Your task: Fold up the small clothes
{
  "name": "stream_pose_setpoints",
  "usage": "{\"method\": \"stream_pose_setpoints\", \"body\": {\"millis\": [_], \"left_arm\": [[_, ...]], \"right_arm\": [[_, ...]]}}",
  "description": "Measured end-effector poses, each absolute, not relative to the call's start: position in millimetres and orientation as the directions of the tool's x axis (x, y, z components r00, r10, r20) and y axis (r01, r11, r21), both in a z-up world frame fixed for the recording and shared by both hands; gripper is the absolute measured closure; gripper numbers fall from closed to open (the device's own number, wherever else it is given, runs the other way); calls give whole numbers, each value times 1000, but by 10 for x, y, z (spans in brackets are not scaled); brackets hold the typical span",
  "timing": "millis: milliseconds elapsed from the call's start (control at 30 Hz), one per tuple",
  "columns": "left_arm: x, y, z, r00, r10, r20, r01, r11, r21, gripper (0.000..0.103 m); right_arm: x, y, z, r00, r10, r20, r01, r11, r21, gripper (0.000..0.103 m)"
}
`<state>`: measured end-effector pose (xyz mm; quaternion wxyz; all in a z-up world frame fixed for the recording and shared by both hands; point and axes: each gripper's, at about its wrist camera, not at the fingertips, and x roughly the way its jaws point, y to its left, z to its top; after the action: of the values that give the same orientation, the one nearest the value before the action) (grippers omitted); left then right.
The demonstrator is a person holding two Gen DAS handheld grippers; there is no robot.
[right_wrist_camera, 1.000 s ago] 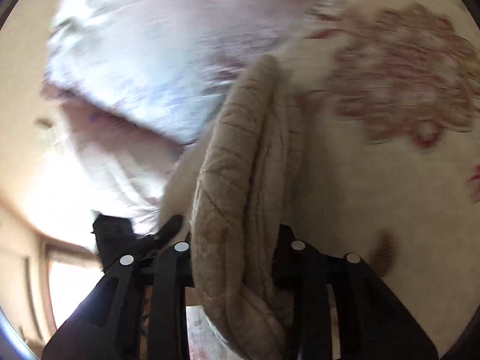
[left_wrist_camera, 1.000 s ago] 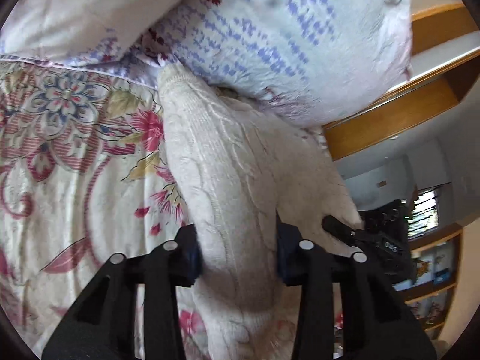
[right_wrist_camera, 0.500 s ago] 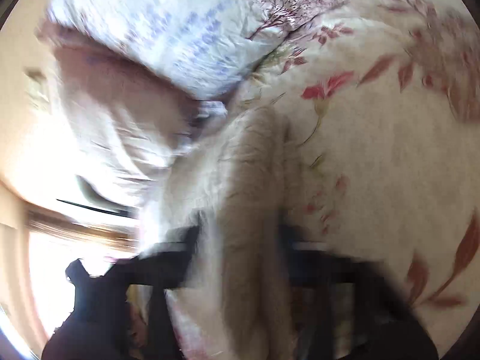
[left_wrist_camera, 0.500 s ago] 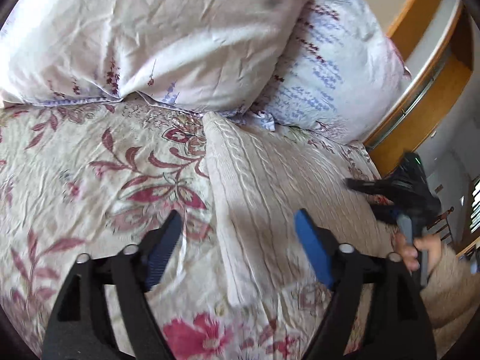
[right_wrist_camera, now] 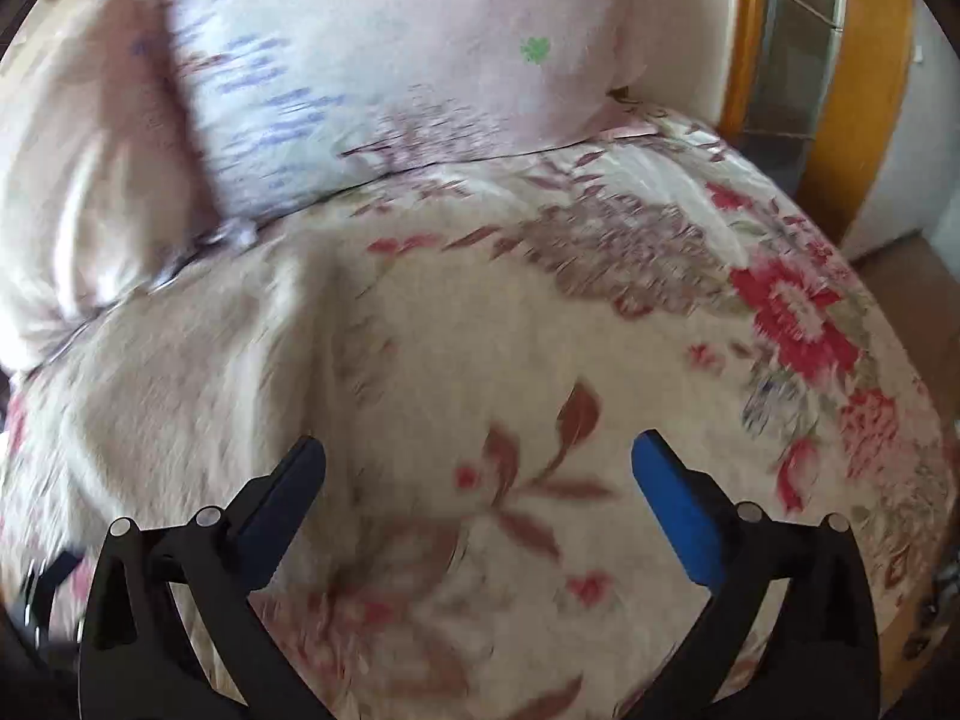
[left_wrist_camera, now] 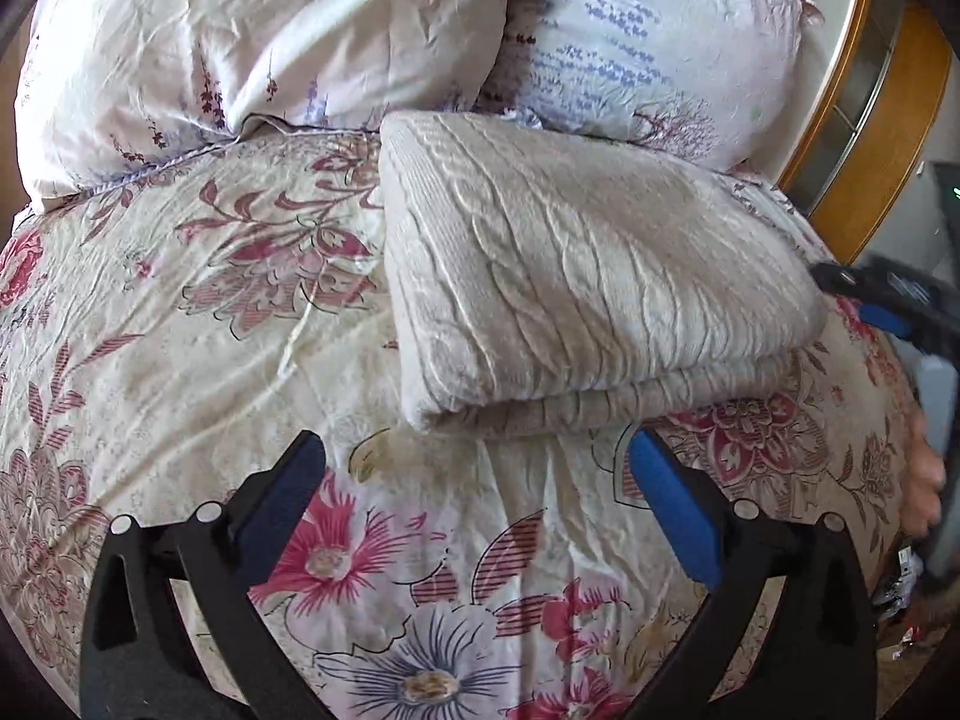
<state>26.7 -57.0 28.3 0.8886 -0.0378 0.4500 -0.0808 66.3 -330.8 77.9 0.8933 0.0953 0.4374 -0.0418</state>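
Note:
A cream cable-knit sweater point(left_wrist_camera: 570, 276) lies folded in a thick rectangle on the floral bedspread point(left_wrist_camera: 180, 360), its far edge against the pillows. My left gripper point(left_wrist_camera: 474, 468) is open and empty, just short of the sweater's near folded edge. My right gripper point(right_wrist_camera: 477, 468) is open and empty above the bedspread point(right_wrist_camera: 600, 330); it also shows at the right edge of the left wrist view point(left_wrist_camera: 888, 312), beside the sweater's right end. In the blurred right wrist view the sweater point(right_wrist_camera: 180, 372) lies to the left of the jaws.
Two pale printed pillows point(left_wrist_camera: 270, 42) point(left_wrist_camera: 648, 54) lean at the head of the bed, just behind the sweater. A wooden headboard frame point(left_wrist_camera: 870, 138) stands at the right. The same pillow point(right_wrist_camera: 390, 60) and wooden frame point(right_wrist_camera: 864, 72) show in the right wrist view.
Both grippers have let go of the sweater and opened. The sweater now lies folded on the bed, and both grippers have drawn back from it.

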Motion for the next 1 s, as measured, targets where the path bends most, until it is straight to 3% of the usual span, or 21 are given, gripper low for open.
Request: {"method": "stream_pose_setpoints", "body": {"millis": [233,333,467,1000], "left_arm": [[294,-632,175,588,-97,-803,58,995,-78,2],[284,-660,149,597,-66,-800,55,998,-41,2],[296,-725,125,586,-21,-810,60,998,18,2],[295,-716,126,586,-24,-810,59,998,13,2]], "right_arm": [[584,-2597,296,511,93,-855,-12,995,100,1],[552,-2375,228,524,46,-851,-60,998,17,1],[468,-2387,196,574,52,-817,-57,998,23,1],[476,-2378,198,576,54,-816,-59,998,24,1]]}}
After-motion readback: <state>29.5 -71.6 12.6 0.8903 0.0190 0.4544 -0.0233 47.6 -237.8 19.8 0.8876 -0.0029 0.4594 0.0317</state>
